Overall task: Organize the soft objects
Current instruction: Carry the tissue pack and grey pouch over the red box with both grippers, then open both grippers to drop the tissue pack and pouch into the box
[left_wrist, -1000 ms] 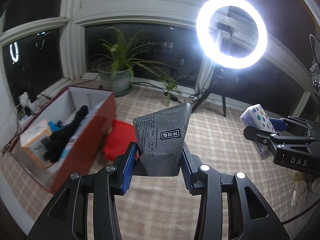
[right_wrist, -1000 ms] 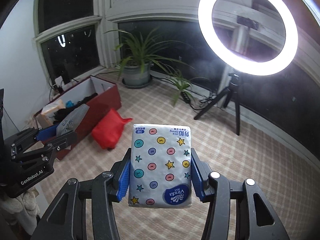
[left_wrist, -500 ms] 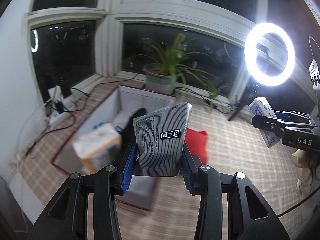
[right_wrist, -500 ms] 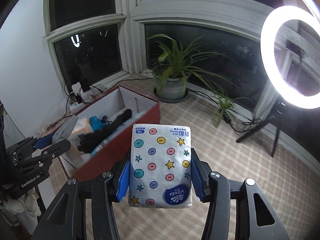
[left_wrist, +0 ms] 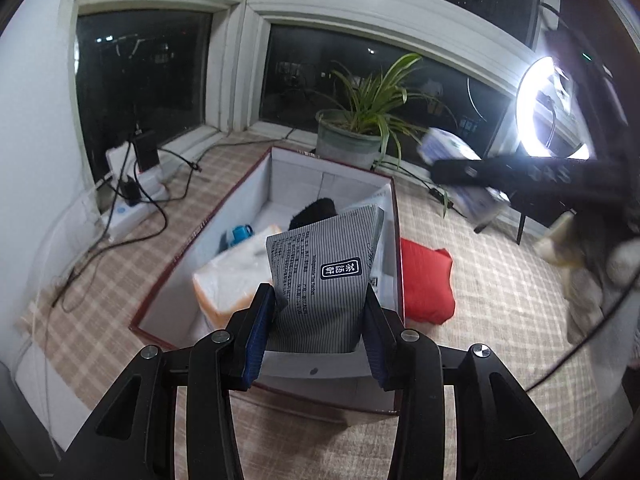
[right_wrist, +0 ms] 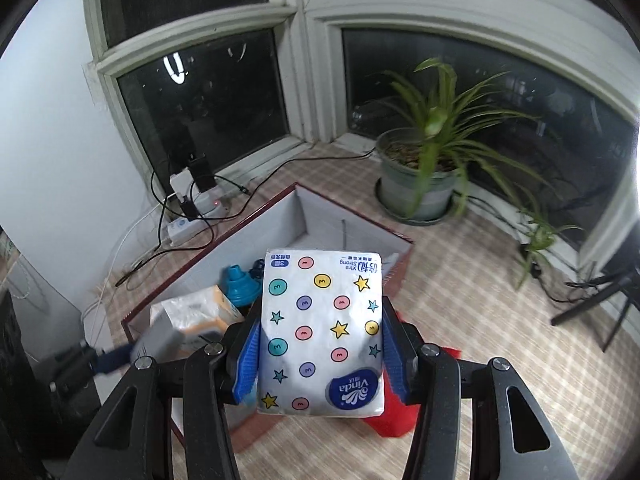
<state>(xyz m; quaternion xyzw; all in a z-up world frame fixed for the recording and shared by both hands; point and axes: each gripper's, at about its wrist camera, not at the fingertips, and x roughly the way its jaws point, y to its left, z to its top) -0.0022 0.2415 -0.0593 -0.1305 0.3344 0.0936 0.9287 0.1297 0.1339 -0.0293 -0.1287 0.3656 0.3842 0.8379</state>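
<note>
We see the left gripper (left_wrist: 316, 334) clamping a grey striped soft pouch (left_wrist: 324, 280) over the open red cardboard box (left_wrist: 394, 216), which holds an orange-white tissue pack (left_wrist: 228, 280), a blue bottle (left_wrist: 239, 233) and black cloth (left_wrist: 314, 213). The right gripper (right_wrist: 320, 354) clamps a white dotted tissue pack (right_wrist: 322, 328) above the box's near corner.

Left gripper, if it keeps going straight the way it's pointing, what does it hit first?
Probably the open red box: the left gripper, shut on the striped grey pouch, points down into it, toward the orange-and-white tissue pack. Depth is uncertain.
</note>
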